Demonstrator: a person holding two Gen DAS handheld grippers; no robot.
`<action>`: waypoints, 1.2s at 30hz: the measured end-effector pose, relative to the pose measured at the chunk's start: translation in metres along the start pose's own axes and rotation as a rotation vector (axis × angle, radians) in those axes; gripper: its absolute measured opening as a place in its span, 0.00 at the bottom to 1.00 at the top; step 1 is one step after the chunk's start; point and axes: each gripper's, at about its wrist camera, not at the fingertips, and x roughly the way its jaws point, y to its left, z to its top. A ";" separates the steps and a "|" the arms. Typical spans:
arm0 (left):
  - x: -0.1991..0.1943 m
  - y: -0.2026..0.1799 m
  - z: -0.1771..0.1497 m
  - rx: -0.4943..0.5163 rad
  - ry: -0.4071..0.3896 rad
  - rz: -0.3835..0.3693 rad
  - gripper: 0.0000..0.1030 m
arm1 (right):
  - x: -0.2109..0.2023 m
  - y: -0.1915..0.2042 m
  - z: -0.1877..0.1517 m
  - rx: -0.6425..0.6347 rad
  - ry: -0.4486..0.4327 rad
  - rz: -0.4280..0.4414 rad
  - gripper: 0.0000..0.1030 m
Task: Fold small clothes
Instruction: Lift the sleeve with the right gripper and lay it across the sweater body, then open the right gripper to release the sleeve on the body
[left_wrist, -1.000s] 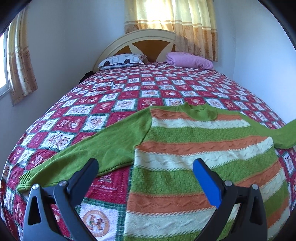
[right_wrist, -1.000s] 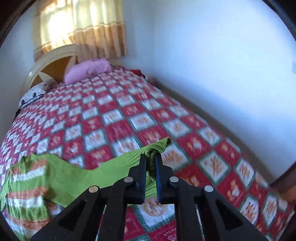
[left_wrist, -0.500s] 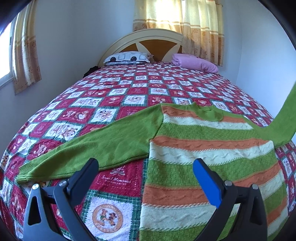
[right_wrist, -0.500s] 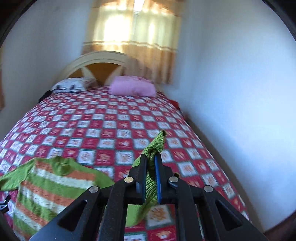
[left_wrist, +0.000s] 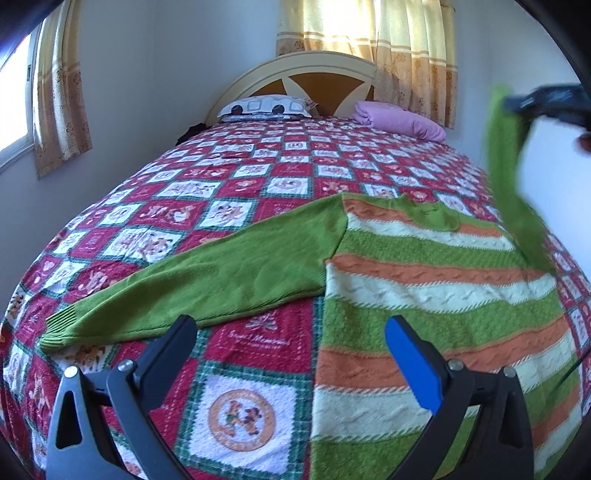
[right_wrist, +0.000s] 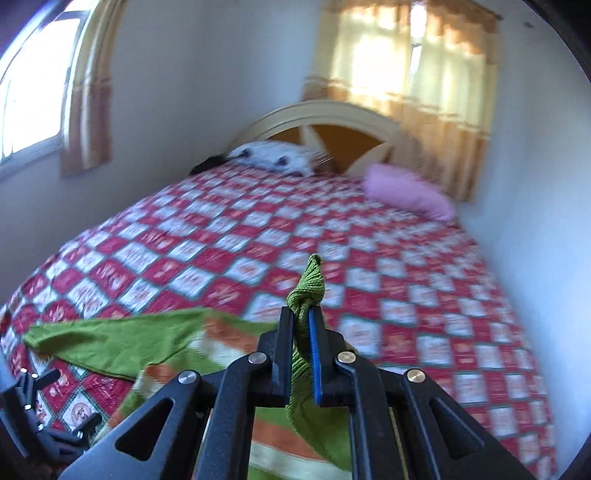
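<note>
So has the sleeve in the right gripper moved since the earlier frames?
Yes. The sleeve, clamped in the right gripper, has been lifted off the bedspread and carried inward over the striped sweater, away from the right-hand wall.

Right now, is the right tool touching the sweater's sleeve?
Touching. The right wrist view shows the right tool shut on the green sleeve, knit bunched between its jaws.

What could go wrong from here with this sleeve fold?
The right tool pinches only the cuff end of the green sleeve, so the knit could slip out mid-swing. The left tool hangs open above the sweater, pinning nothing, so the body may drag and wrinkle.
</note>
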 end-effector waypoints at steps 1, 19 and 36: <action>0.001 0.001 -0.001 0.007 0.004 0.006 1.00 | 0.023 0.013 -0.012 0.005 0.052 0.044 0.11; 0.039 -0.057 0.043 0.132 0.035 -0.047 1.00 | -0.028 -0.102 -0.141 0.006 0.192 -0.101 0.48; 0.116 -0.086 0.035 0.270 0.127 0.207 1.00 | 0.013 -0.132 -0.178 0.049 0.284 -0.139 0.48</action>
